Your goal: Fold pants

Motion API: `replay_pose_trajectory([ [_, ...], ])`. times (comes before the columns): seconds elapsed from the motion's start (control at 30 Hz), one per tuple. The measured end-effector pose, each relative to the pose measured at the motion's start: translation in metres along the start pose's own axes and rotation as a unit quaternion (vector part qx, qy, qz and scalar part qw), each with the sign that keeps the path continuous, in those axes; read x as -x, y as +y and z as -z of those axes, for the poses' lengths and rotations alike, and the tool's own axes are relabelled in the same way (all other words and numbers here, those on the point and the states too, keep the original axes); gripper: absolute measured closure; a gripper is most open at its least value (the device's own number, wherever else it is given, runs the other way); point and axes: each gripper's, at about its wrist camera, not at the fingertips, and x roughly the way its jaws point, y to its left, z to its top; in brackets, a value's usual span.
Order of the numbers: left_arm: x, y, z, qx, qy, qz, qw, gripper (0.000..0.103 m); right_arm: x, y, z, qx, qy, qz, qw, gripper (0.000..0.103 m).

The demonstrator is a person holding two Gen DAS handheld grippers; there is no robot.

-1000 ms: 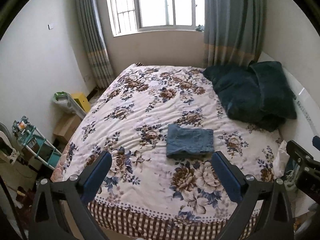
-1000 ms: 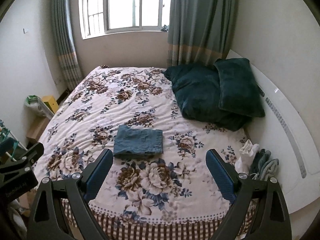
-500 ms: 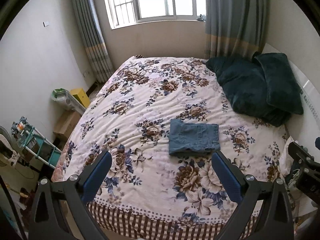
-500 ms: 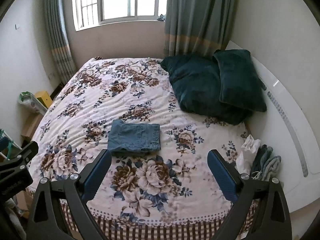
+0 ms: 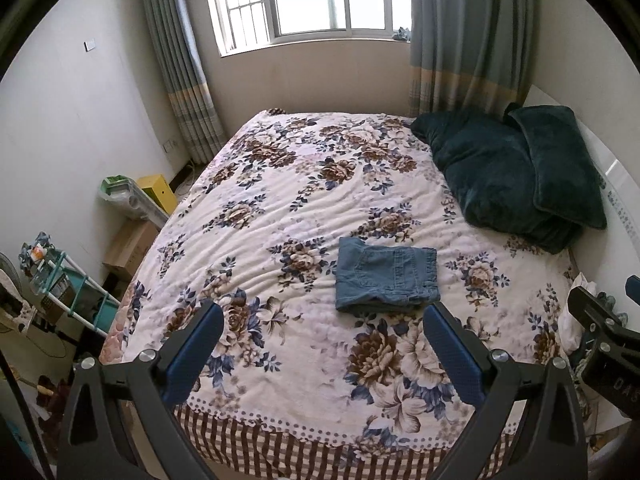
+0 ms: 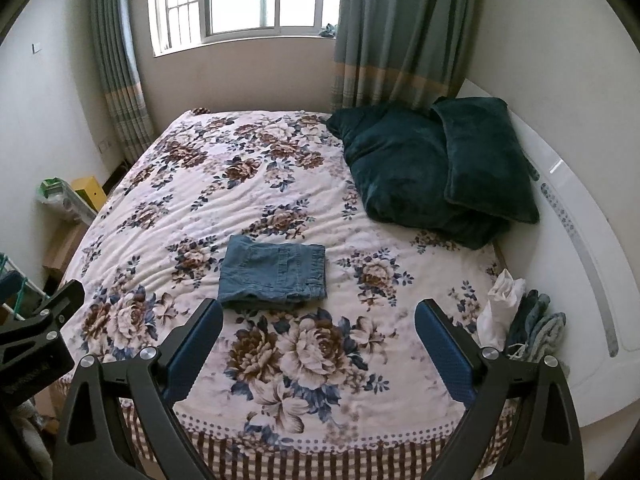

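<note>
Folded pants point(image 5: 386, 274) near pillows point(image 5: 516, 170) (dark green).

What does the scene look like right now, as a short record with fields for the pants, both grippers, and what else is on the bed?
pants: denim pants, folded into a compact rectangle, lying flat on the floral bedspread
left gripper: left gripper open, empty, above the bed's near edge, apart from the pants
right gripper: right gripper open, empty, also short of the pants
pillows: two dark green pillows overlapping by the white headboard
other: small pile of cloths at the bed's right edge
</note>
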Motion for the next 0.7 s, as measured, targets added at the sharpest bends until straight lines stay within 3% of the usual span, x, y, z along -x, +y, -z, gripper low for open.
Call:
replay_pose_trajectory([
  [0.7, -0.009, -0.006, -0.003, 0.002, -0.007, 0.004, 1.0, 0.001, -0.003, 0.012, -0.006, 0.003, -0.003, -0.019, 1.0, 0.004],
])
